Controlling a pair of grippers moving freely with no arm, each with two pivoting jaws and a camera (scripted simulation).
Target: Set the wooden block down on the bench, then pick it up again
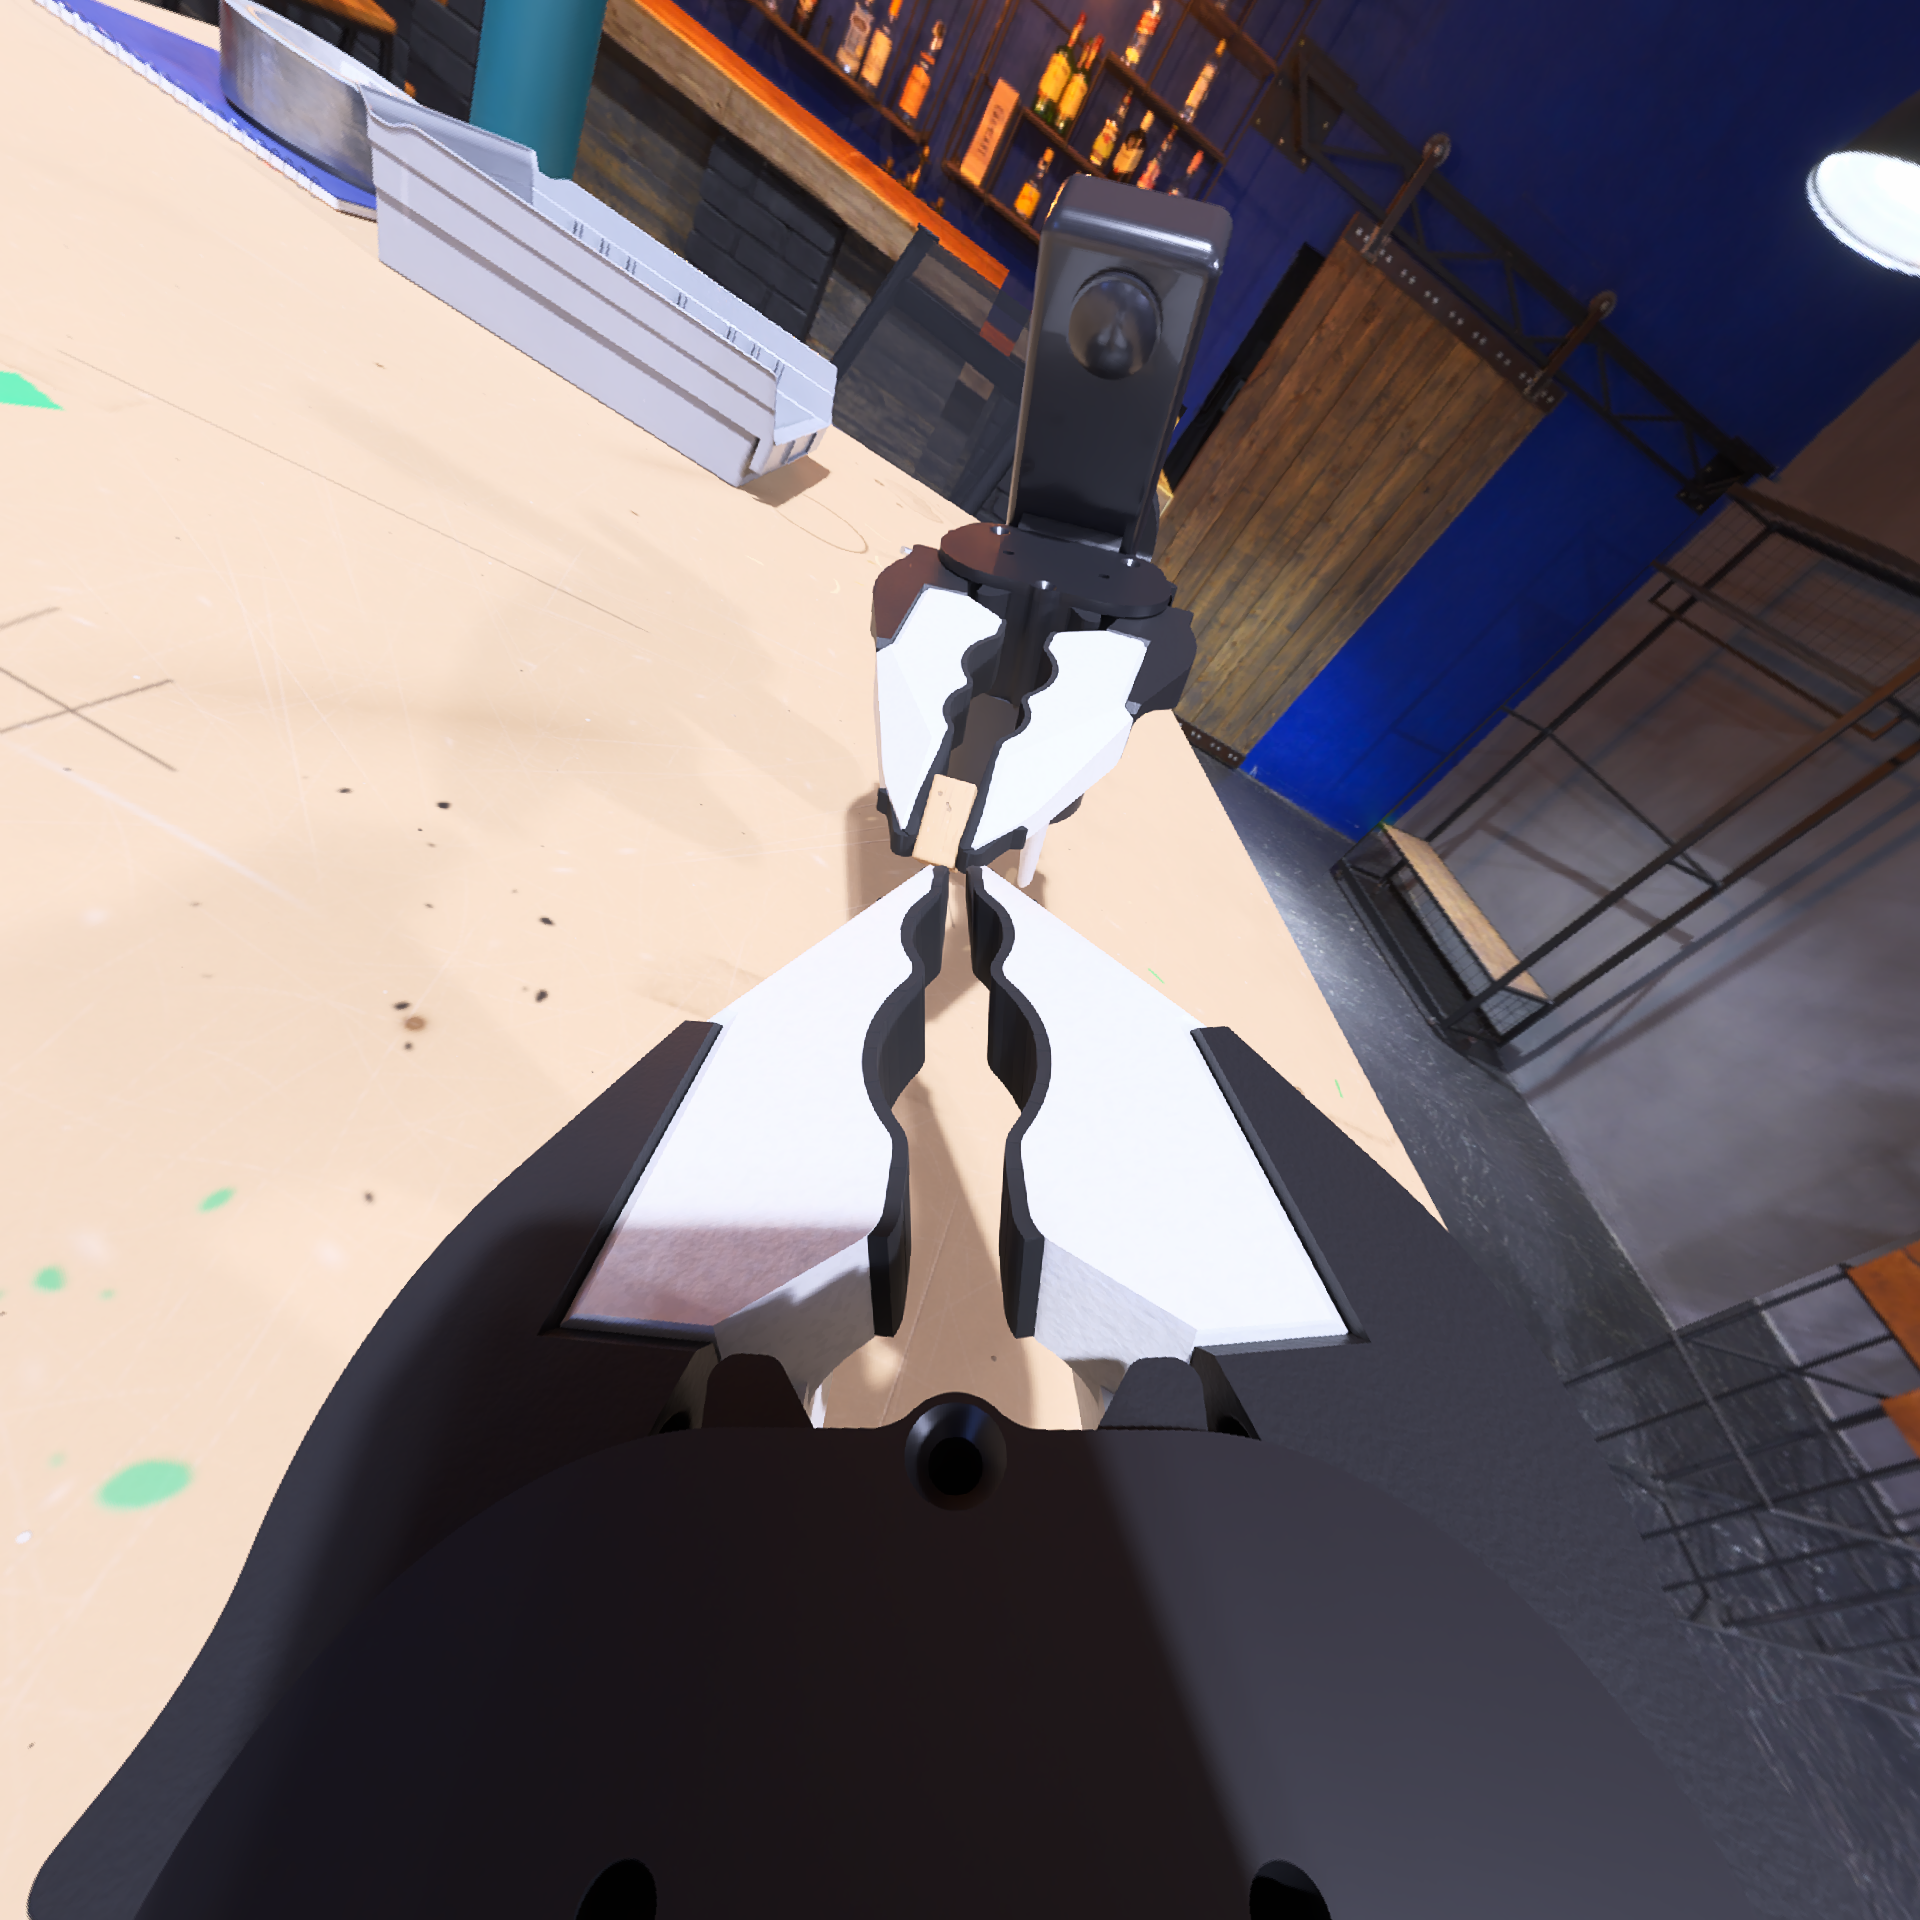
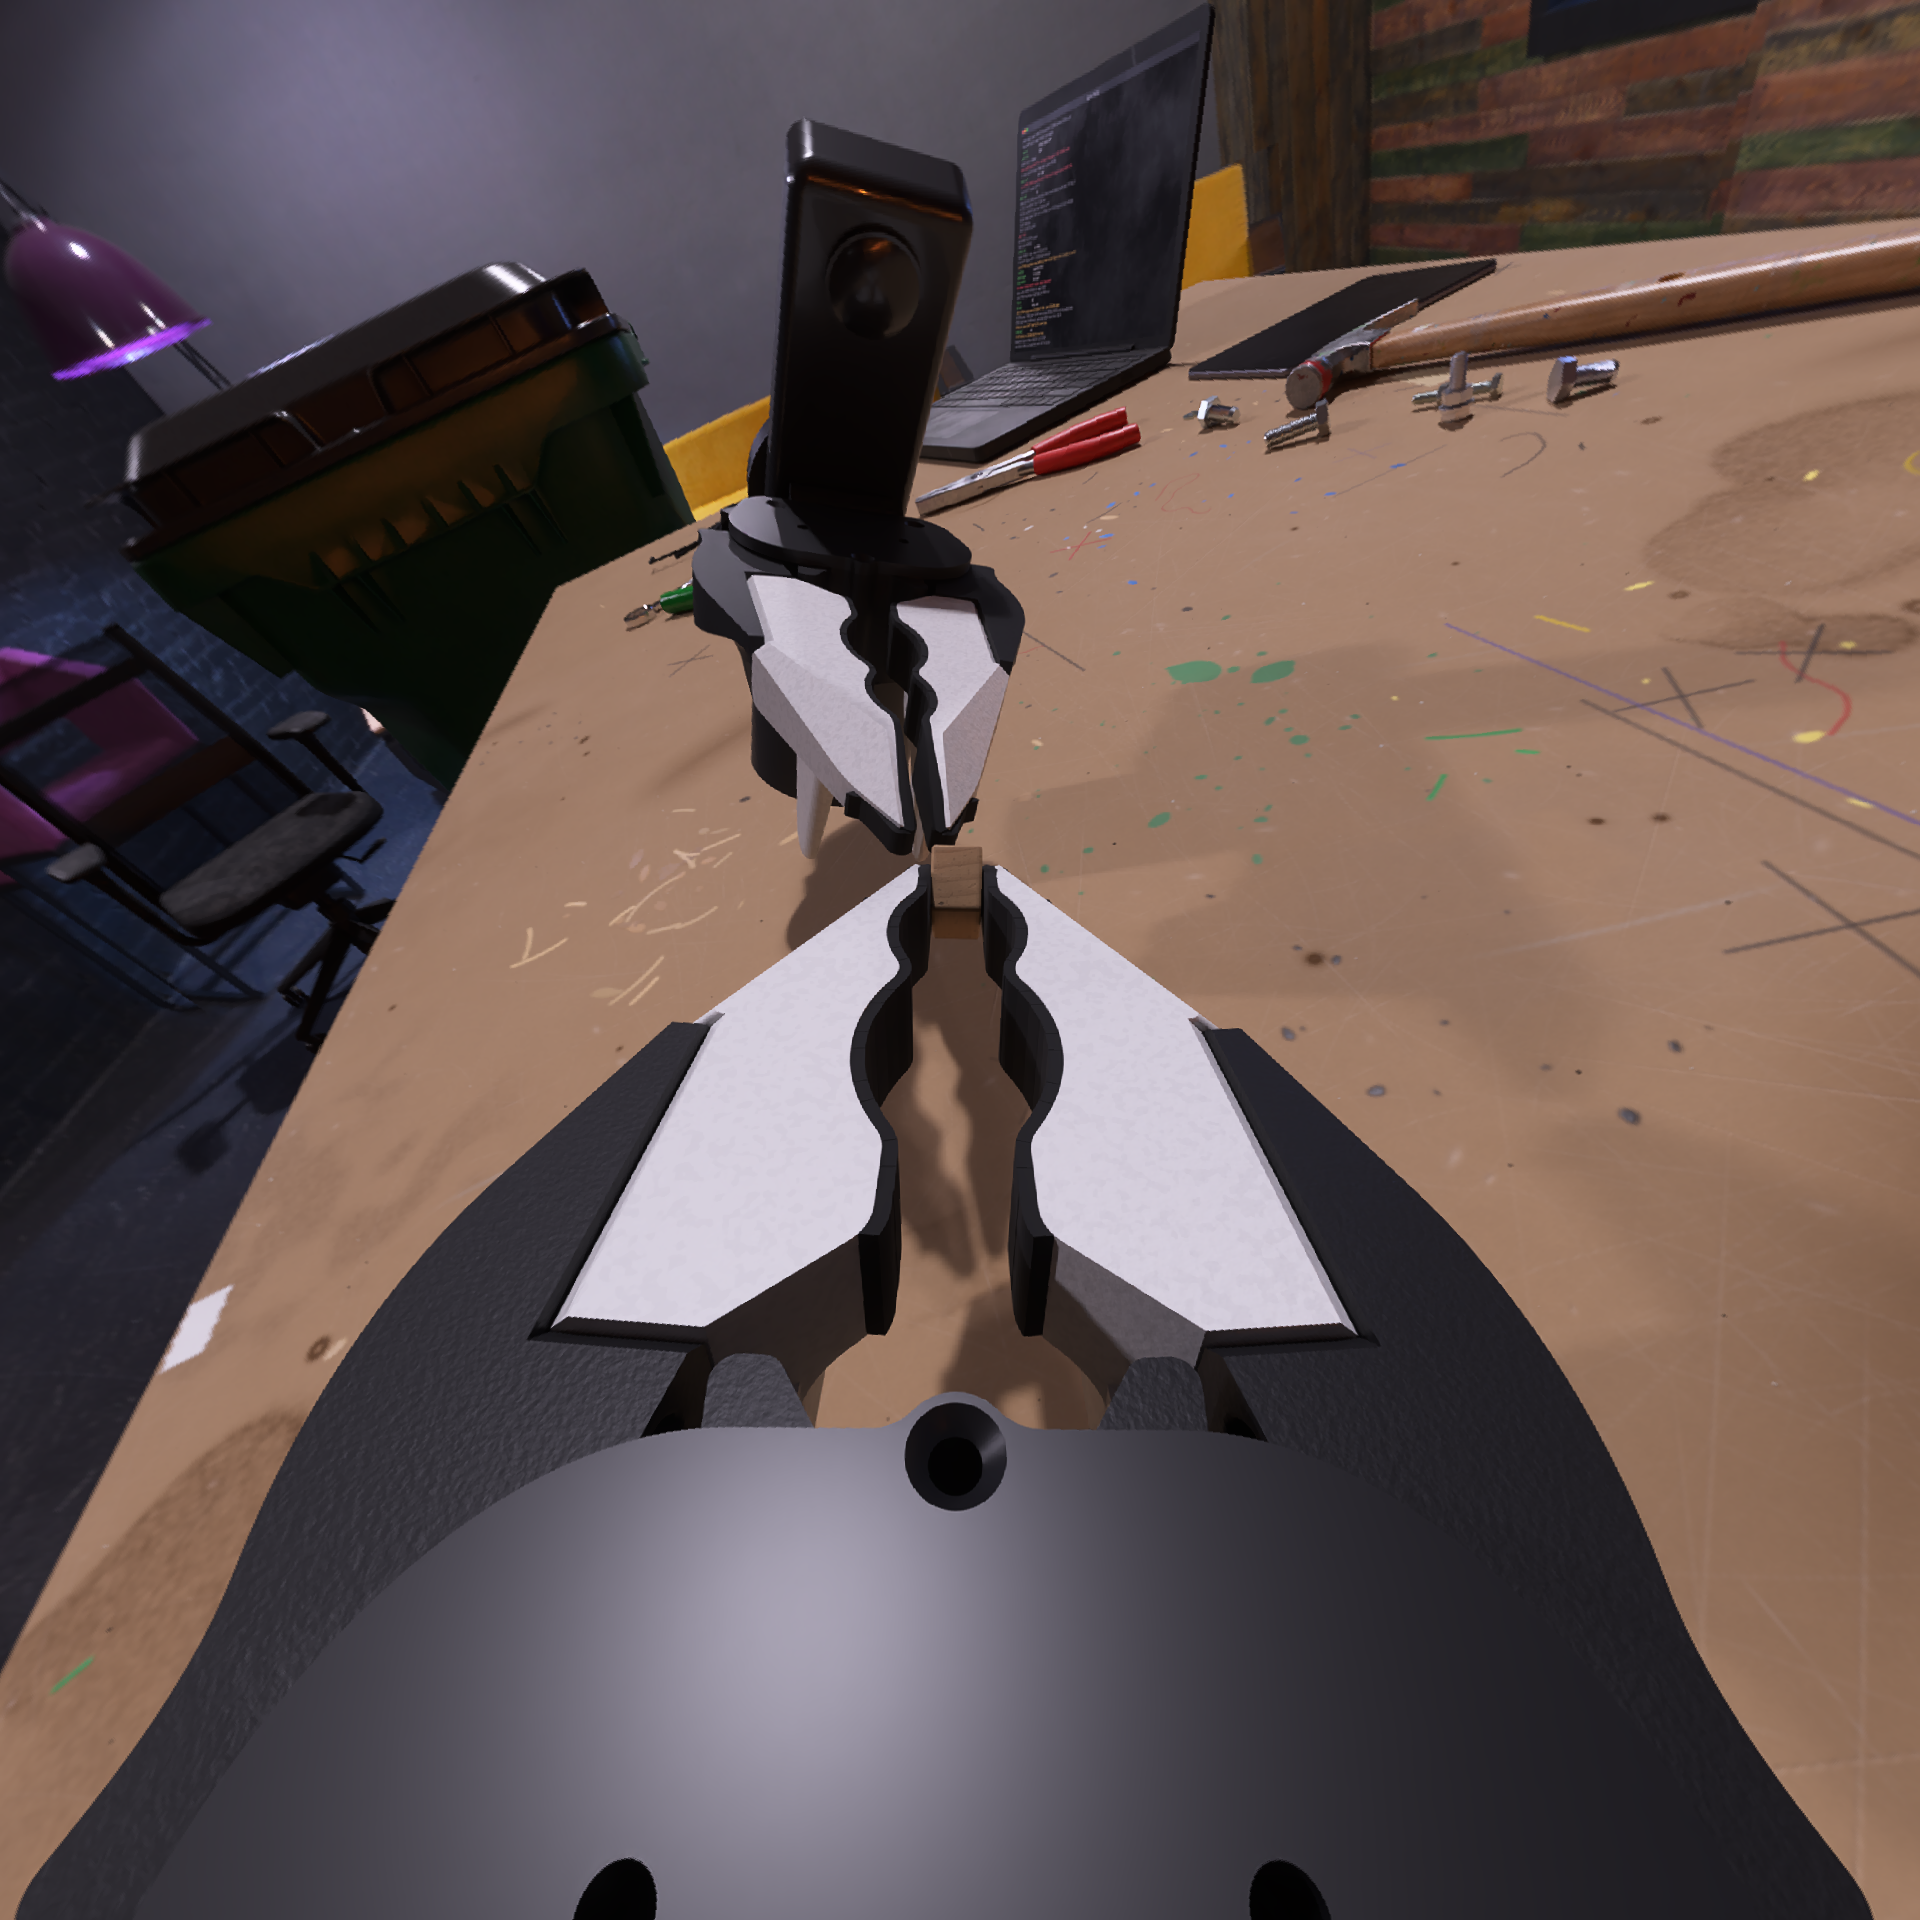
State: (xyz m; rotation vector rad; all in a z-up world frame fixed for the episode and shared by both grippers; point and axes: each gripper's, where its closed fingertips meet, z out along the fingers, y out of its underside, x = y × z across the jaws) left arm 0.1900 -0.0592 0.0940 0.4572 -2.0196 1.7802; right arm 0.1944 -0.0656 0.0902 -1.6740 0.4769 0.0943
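A small wooden block [image 2: 956,871] sits between the fingertips of my right gripper [image 2: 956,883], which is shut on it low over the tan bench [image 2: 1351,935]; I cannot tell if it touches the bench. In the left wrist view the same block [image 1: 943,821] shows in the right gripper [image 1: 940,847], straight ahead. My left gripper [image 1: 954,883] is shut and empty, with its tips just short of the block. It faces the right gripper tip to tip, and it shows in the right wrist view [image 2: 932,836].
A grey plastic bin [image 1: 603,301], a metal bowl [image 1: 291,83] and a teal cylinder [image 1: 530,73] stand at the far edge. A laptop [image 2: 1091,260], red-handled pliers [image 2: 1039,457], a hammer [image 2: 1558,312] and bolts [image 2: 1455,395] lie beyond. The bench edge [image 2: 499,727] is close.
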